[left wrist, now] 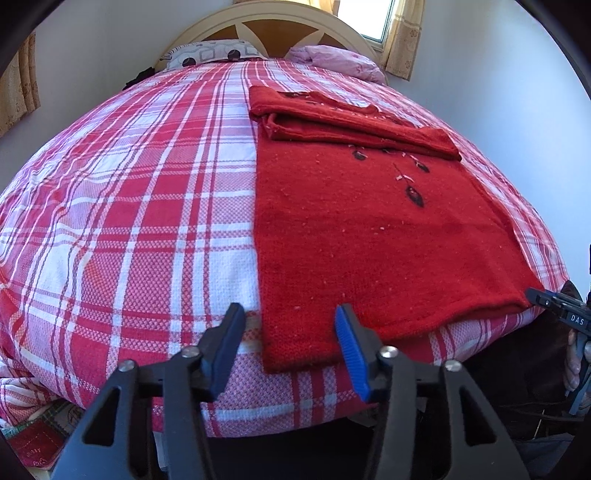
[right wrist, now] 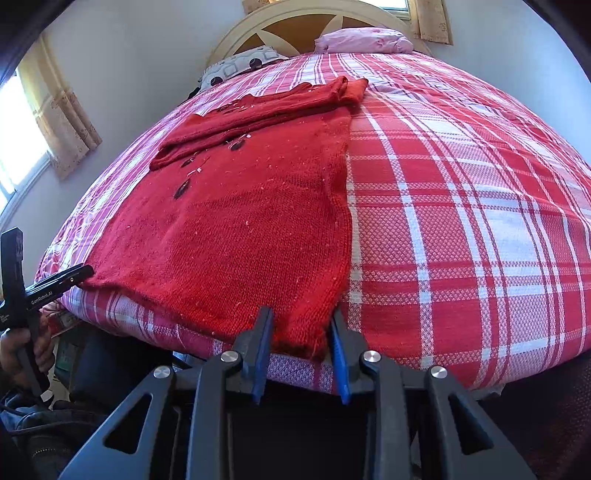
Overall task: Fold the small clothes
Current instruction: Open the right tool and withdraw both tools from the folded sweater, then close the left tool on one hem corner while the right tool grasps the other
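- The red sweater lies flat on the plaid bedspread, sleeves folded across its top, hem at the bed's near edge.
- From the left wrist view it fills the 12 to 3 o'clock side. From the right wrist view it sits from 9 to 12 o'clock.
- The left gripper straddles the hem's left corner. Its blue pads stand apart and aren't pinching anything, so it's released.
- The right gripper has the hem's right corner between its fingers, and they look clenched onto the knit.
- Two pillows sit up by the headboard at 12 o'clock.
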Demonstrator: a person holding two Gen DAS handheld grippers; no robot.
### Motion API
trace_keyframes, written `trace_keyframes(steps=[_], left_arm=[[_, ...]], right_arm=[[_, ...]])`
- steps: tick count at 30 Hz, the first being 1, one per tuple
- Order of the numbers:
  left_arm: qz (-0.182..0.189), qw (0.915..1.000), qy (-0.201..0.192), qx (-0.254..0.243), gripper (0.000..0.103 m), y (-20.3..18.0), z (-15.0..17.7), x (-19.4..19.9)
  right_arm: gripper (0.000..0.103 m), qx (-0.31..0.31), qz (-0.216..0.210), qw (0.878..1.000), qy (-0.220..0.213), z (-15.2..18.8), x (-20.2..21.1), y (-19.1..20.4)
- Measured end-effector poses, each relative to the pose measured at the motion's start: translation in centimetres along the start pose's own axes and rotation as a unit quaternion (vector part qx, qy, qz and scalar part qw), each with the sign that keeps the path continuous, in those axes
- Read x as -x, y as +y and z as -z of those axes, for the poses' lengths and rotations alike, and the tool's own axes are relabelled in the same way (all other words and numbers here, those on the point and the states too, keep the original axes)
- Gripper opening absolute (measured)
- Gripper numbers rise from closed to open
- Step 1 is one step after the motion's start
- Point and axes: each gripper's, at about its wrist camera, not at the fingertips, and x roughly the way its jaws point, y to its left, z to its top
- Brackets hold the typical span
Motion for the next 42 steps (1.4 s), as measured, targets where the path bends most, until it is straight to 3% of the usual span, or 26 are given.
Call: trace_keyframes(steps=[3, 21, 23, 24, 26, 27, 42], left_arm=[[0.01, 0.9999, 0.0, 0.009, 0.042, 0.3, 0.0, 0.1], [0.015, 0.9998, 0.007, -0.014, 0.045, 0.1, 0.0, -0.2], [0.021, 0.9997, 0.005, -0.011, 0.045, 0.3, 0.0, -0.2], [0.021, 0.9997, 0.006, -0.012, 0.043, 0.3, 0.0, -0.2], [0.028, 0.9995, 0.004, -0.015, 0.015, 0.4, -0.1, 0.0], [0.038, 0.9991, 0.007, -0.015, 0.01, 0.4, -0.2, 0.0], [0.071, 0.9963, -0.047, 0.011, 0.009, 0.8, -1.8, 3.2]], right_arm=[[0.026, -0.004, -0.002, 1.0, 0.0, 0.1, 0.1, -0.1], [0.023, -0.023, -0.017, 1.0, 0.0, 0.2, 0.2, -1.1], [0.016, -0.02, -0.015, 1.0, -0.002, 0.2, 0.2, -1.0], [0.015, -0.02, -0.015, 1.0, -0.004, 0.3, 0.4, -1.0], [0.012, -0.02, -0.015, 1.0, -0.009, 0.3, 0.5, -1.0], [0.011, -0.019, -0.014, 1.0, -0.011, 0.3, 0.6, -1.1], [0.009, -0.011, -0.033, 0.997, -0.076, -0.7, 3.6, -0.7]])
